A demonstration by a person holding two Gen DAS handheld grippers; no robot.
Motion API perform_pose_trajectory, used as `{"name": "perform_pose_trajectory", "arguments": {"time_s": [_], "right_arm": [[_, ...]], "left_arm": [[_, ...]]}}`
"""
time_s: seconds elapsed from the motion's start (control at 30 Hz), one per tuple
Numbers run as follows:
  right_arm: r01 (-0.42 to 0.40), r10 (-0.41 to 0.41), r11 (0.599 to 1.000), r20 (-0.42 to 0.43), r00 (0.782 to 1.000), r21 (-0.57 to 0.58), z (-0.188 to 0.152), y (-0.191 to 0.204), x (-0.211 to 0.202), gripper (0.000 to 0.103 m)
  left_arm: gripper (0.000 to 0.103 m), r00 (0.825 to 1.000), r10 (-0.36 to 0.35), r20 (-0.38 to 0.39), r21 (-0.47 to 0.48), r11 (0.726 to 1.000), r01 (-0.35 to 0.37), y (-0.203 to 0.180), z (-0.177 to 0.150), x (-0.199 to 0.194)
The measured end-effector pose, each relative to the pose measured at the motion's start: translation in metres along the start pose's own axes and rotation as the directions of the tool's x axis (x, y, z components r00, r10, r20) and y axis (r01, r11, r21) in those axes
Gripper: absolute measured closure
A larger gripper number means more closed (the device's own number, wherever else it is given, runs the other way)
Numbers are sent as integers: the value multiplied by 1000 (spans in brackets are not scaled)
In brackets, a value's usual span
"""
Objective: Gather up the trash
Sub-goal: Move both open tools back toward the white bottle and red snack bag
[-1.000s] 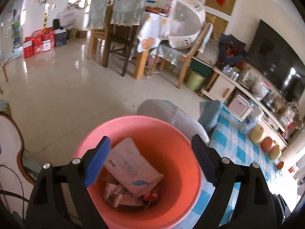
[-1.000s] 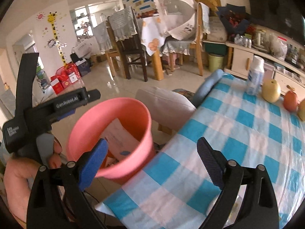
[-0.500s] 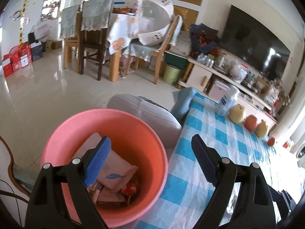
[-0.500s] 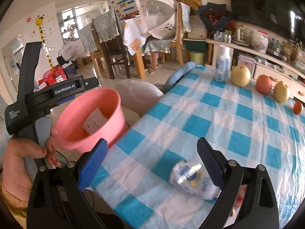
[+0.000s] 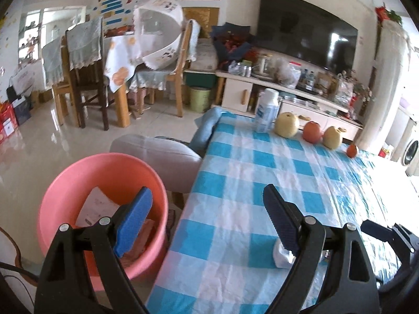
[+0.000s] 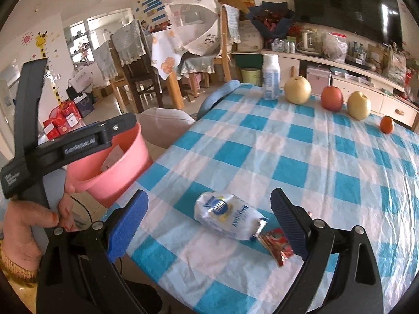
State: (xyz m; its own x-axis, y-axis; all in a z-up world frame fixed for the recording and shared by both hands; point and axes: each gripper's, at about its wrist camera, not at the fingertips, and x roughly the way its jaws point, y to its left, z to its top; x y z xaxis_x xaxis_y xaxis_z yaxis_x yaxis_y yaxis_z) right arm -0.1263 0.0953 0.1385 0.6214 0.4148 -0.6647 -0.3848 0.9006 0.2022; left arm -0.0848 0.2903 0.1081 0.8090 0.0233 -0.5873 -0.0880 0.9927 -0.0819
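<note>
A pink bin (image 5: 78,183) stands on the floor beside the table and holds paper scraps and wrappers; it also shows in the right wrist view (image 6: 117,172). A white crumpled snack bag (image 6: 227,216) lies on the blue checked tablecloth (image 6: 301,157) near the front edge, with a small red wrapper (image 6: 276,244) beside it. My right gripper (image 6: 209,225) is open and empty, just above the bag. My left gripper (image 5: 207,222) is open and empty, over the table's edge beside the bin. The bag's end shows behind its right finger (image 5: 281,253).
A white bottle (image 6: 271,79), two pears, an apple and a small orange stand along the table's far edge. A grey padded chair (image 5: 157,157) sits between bin and table. Dining chairs, a TV cabinet and a green bucket stand beyond.
Both grippers have swung right from over the pink bin to the table. The snack bag and red wrapper have come into the right wrist view. Both stay open.
</note>
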Motion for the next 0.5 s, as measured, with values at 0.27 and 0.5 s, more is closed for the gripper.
{"name": "perform_pose_trajectory", "arguments": {"time_s": [0.27,0.5], "right_arm": [[18,-19,1000,9,1000,20,-11,-15,-12,10],[37,-37,999,11,999,32,-23,-30,-25,10]], "left_arm": [[16,1000,-2,6,47,999,2,-21,-14,-13],[16,999,-30,30,16,999,29,-27,-22,-29]]}}
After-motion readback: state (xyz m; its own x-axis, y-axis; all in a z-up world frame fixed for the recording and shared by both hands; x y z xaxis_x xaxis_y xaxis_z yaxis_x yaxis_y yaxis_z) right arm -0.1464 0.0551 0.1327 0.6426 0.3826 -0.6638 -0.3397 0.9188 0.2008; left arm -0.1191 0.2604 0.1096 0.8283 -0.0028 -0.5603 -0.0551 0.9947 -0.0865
